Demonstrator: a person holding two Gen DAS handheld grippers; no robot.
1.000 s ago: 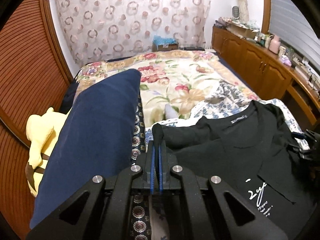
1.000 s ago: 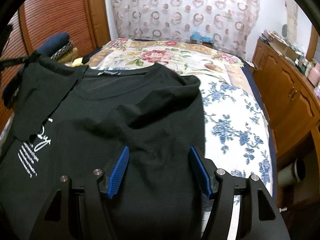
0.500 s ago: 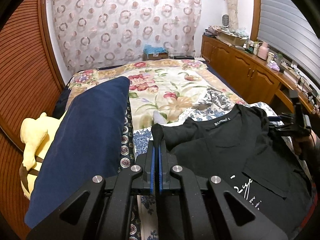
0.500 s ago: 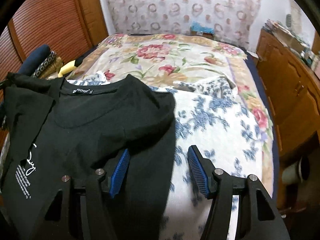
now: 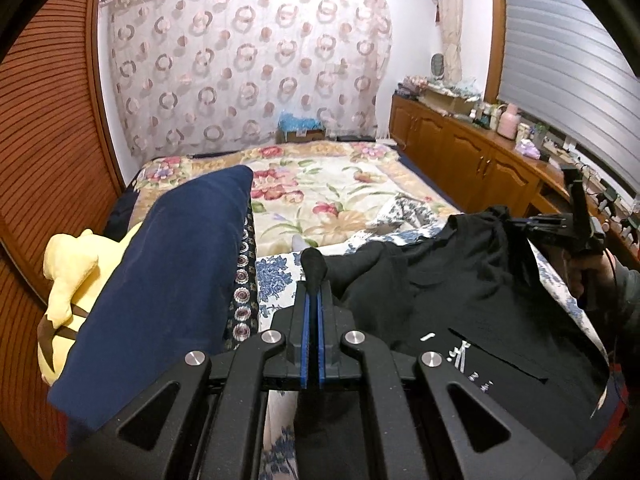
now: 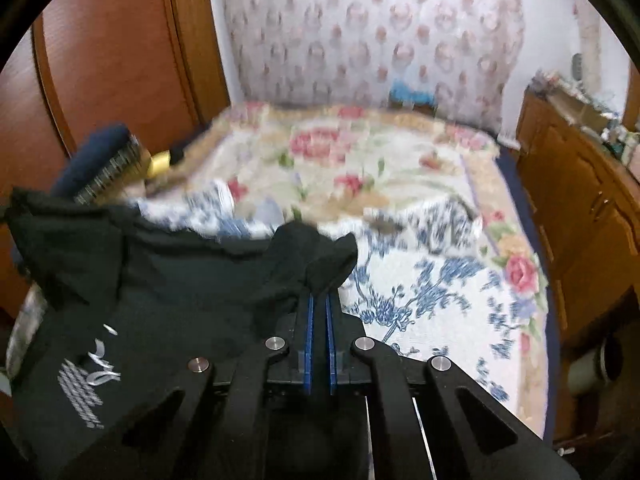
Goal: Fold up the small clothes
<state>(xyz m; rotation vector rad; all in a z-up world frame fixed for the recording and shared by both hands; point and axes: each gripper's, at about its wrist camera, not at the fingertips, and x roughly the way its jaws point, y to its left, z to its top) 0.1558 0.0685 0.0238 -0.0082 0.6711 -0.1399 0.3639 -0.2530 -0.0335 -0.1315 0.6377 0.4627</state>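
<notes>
Shirt (image 5: 472, 292) stretched sideways between left fingers (image 5: 313, 280) and right fingers (image 6: 318, 280), both clamping its fabric.

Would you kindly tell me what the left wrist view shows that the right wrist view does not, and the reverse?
Only the left wrist view shows the yellow plush toy, the pink bottle on the wooden cabinet, and the person's hand holding the right tongs.

Only the right wrist view shows the grey cup low at the right, beside the bed.

Both show the black T-shirt pinched in shut tongs, left tongs, the navy pillow and the patterned curtain.
</notes>
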